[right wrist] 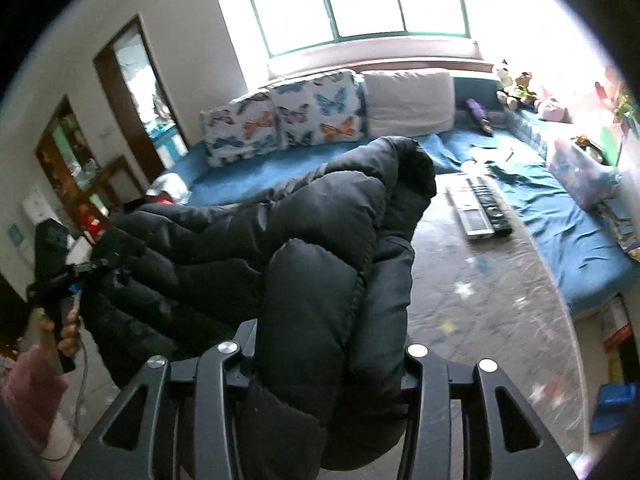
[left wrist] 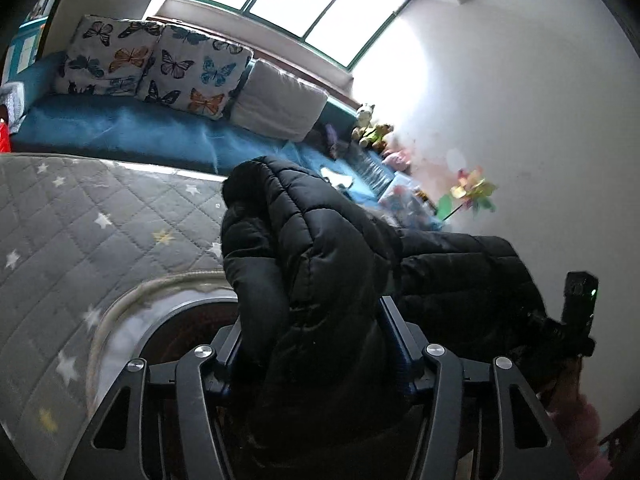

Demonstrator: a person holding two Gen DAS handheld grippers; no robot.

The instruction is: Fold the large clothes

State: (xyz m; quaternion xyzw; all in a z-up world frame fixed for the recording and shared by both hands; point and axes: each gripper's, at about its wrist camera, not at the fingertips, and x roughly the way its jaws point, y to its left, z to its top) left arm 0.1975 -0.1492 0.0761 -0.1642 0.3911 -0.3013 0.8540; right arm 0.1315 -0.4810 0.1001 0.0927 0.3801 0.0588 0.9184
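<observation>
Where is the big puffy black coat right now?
The black puffer coat hangs in the air between the left gripper and the right gripper, both clamped on it, above the grey star quilt, in front of the blue sofa.

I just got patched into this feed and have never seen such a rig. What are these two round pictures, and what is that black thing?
No robot arm here: a person holds hand-held tongs in each hand, each carrying a fisheye camera looking along its fingers. One picture is from the left tongs, the other from the right tongs. Both are shut on a black puffer jacket, bunched and held up between them above a grey star-print quilted mattress. Behind it lie a blue couch and butterfly cushions under a window.
</observation>
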